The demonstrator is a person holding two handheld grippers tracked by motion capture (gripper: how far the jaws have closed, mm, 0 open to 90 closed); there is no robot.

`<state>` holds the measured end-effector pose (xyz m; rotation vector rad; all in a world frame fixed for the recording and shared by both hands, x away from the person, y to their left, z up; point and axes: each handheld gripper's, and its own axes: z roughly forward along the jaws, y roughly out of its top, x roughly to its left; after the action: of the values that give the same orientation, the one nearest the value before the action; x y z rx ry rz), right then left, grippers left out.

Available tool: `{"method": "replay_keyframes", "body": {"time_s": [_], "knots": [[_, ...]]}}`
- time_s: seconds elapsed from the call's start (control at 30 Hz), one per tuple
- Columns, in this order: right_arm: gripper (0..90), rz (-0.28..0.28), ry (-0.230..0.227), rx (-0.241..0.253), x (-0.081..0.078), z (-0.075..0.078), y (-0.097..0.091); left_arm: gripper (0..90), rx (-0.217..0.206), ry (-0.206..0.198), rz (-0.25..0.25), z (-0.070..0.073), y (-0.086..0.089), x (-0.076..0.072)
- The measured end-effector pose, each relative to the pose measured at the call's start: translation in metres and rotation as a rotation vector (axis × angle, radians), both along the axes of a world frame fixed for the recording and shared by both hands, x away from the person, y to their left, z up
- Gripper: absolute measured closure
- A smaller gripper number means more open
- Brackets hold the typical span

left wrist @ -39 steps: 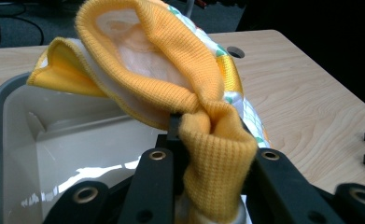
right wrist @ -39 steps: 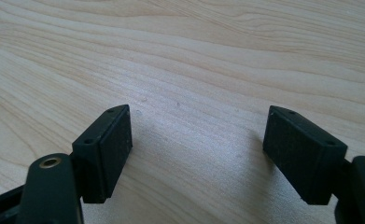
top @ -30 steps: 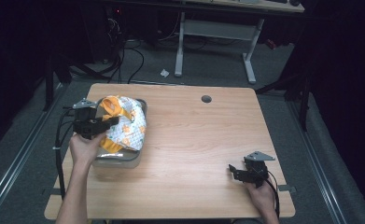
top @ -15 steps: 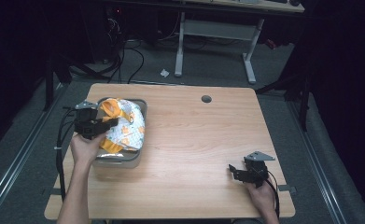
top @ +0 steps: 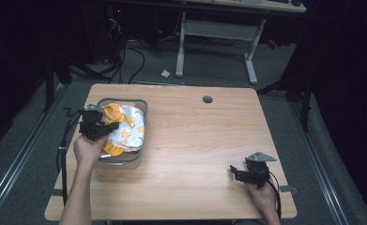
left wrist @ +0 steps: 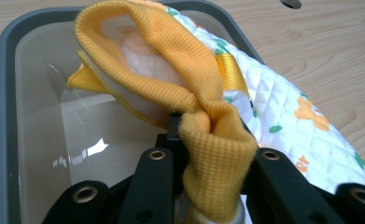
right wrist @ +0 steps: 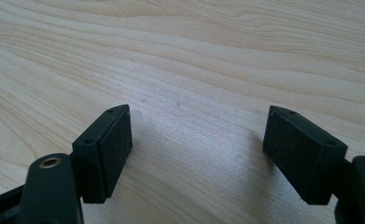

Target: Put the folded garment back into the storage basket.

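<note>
I am seated at a pale wooden surface (top: 190,140), a gripper in each hand. My left gripper (top: 96,127) sits at about nine o'clock on the surface, over a grey bin (top: 125,161) with rounded corners. Its fingers (left wrist: 154,179) are pinched tight on the orange ribbed cuff (left wrist: 215,140) of a small quilted garment (top: 127,129), white with an orange and green print. I grip the cuff because it is the thickest, firmest edge of the cloth, bunched into a fold that fills the gap between the fingers and will not slip. The garment lies partly inside the bin, draped over its right wall, with the cuff end lifted above the bin's hollow. In the left gripper view, the bin's clear inner floor (left wrist: 77,135) shows bare to the left of the cloth, so most of the garment rests toward the far right side.

My right gripper (top: 247,172) rests at about five o'clock, well apart from the bin, low over bare wood. Its fingers (right wrist: 103,149) stand wide apart and hold nothing. I judge it waits there to stay out of the way while the left does the work.

A round cable hole (top: 207,99) sits near the far edge at about twelve o'clock. The floor beyond is dark, with cables and the legs of another desk.
</note>
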<state>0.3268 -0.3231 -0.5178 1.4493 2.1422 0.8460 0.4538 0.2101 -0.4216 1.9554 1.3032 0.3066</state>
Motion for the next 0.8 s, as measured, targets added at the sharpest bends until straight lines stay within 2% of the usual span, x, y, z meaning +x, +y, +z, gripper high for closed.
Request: {"method": "replay_keyframes", "body": {"time_s": [0.33, 0.57, 0.8], "knots": [[24.2, 0.000, 0.000, 0.000, 0.000, 0.000, 0.000, 76.0, 0.048, 0.015, -0.001, -0.008, -0.005, 0.004], [24.2, 0.000, 0.000, 0.000, 0.000, 0.000, 0.000, 76.0, 0.104, 0.036, 0.004, -0.015, -0.010, 0.007], [24.2, 0.000, 0.000, 0.000, 0.000, 0.000, 0.000, 73.7, 0.106, 0.073, 0.025, -0.025, -0.005, 0.009]]}}
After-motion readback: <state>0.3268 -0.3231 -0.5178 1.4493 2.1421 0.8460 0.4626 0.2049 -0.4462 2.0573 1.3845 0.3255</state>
